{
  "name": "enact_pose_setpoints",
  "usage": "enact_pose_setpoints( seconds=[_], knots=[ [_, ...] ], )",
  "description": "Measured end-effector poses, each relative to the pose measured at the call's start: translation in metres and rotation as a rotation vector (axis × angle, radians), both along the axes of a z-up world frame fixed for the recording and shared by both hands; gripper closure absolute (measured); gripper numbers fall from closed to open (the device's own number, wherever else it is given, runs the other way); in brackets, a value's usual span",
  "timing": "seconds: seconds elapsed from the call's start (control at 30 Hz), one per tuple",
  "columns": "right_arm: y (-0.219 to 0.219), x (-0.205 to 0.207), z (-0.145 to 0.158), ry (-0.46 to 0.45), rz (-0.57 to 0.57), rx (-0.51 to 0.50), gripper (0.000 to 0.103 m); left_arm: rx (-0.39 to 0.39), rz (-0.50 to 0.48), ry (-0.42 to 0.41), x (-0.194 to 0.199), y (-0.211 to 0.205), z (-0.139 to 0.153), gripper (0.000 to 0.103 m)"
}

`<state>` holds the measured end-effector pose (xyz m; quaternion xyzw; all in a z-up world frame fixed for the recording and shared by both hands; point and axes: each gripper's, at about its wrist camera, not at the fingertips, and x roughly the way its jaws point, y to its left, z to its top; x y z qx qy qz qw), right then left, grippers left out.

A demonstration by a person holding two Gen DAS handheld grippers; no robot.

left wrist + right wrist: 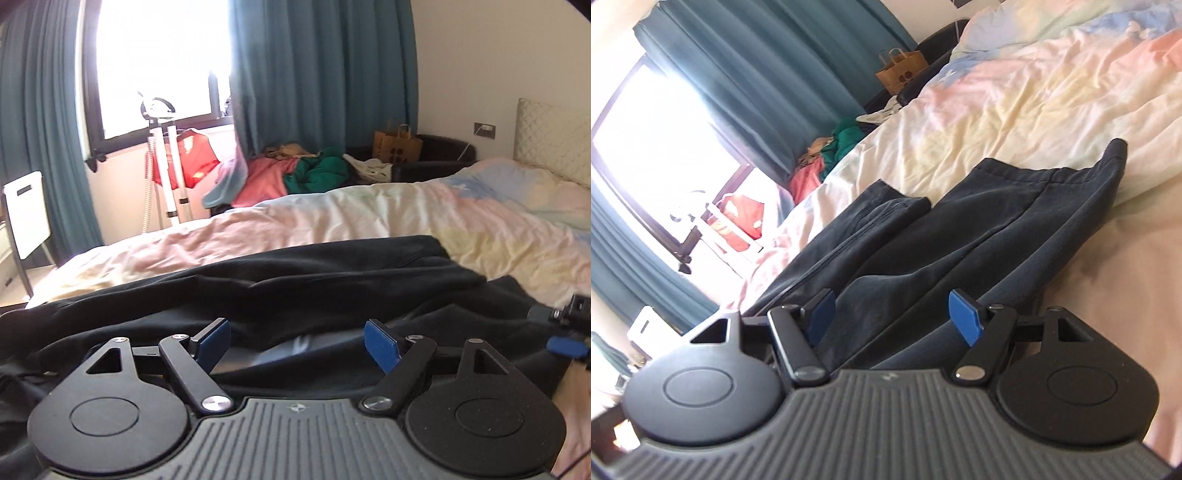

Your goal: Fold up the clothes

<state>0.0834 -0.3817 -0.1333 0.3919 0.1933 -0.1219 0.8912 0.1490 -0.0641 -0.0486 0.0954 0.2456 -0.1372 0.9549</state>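
Garment: a dark navy garment [960, 236], apparently trousers or shorts, is laid flat on the bed, with two hemmed ends seen pointing away from the right wrist camera.
Garment, left view: the same dark cloth [295, 280] is seen rumpled into soft ridges, spread across the near edge of the bed.
Left claw: the left claw [297, 341] is held wide, with nothing pinched; the blue pads [380, 341] are seen just above the fabric, a fold of cloth lying in the gap below them.
Right claw: the right claw [892, 317] is also held wide and empty, hovering low over the near part of the garment; in the left view its tip [565, 345] is glimpsed at the right edge.
Likely reason: both claws are judged to be set low and spread so that a fresh edge can be taken for a fold.
Bed: a crumpled pastel duvet [1015, 99] is given as the folding surface.
Beyond: a heap of pink and green clothes [295, 173], a brown paper bag [397, 146], teal curtains [314, 66] and a bright window [155, 55] are seen behind.
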Motion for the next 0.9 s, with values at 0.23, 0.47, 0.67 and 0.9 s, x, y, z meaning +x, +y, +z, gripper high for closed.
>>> enact_pose_setpoints(
  seconds=[0.23,0.47,0.67,0.9],
  knots=[
    [0.002,0.007,0.003,-0.013,0.082,0.101,0.031,-0.026,0.114,-0.002,-0.046,0.09,-0.028,0.021],
    [-0.02,0.06,-0.006,0.03,0.076,0.406,0.032,-0.118,0.243,0.041,-0.041,0.137,-0.045,0.022],
    [-0.057,0.129,-0.048,-0.004,0.0,0.556,0.034,-0.129,0.246,0.068,-0.033,0.136,-0.045,0.021],
    [-0.065,0.203,-0.068,0.009,0.117,0.449,0.059,-0.181,0.245,0.161,-0.016,0.127,-0.062,0.021]
  ],
)
